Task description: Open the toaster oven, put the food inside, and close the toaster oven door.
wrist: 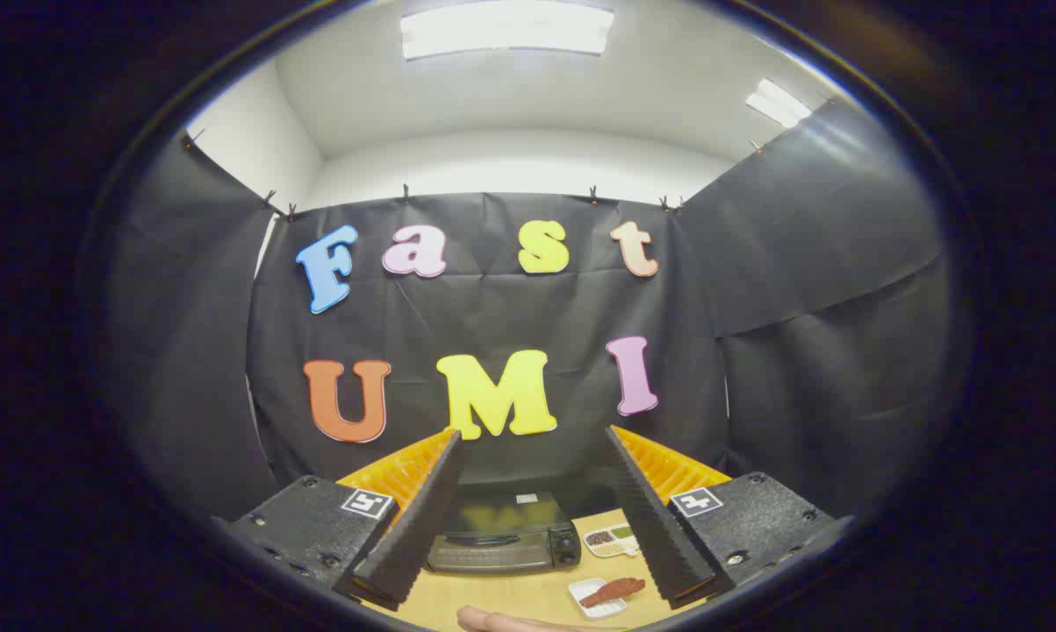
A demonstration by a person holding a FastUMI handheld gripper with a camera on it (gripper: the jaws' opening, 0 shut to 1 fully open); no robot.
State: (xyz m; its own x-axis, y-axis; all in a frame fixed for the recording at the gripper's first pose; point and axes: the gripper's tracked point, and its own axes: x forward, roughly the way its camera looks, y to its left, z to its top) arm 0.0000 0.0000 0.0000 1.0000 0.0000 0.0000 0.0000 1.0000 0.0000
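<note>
Wooden table point(510, 592) below the wide-open, empty gripper point(532, 439), closed toaster oven point(503, 535) between its fingers.

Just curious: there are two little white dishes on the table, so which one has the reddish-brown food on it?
The plain white dish nearer the gripper, whose jaws stand open. The divided dish beyond it, beside the toaster oven, holds small separate portions.

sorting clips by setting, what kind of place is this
Most likely a recording booth set up as a mock kitchen: black cloth walls clipped up under a plain ceiling, a wooden table with a closed toaster oven and food on a tray. The open gripper hangs above the table.
</note>
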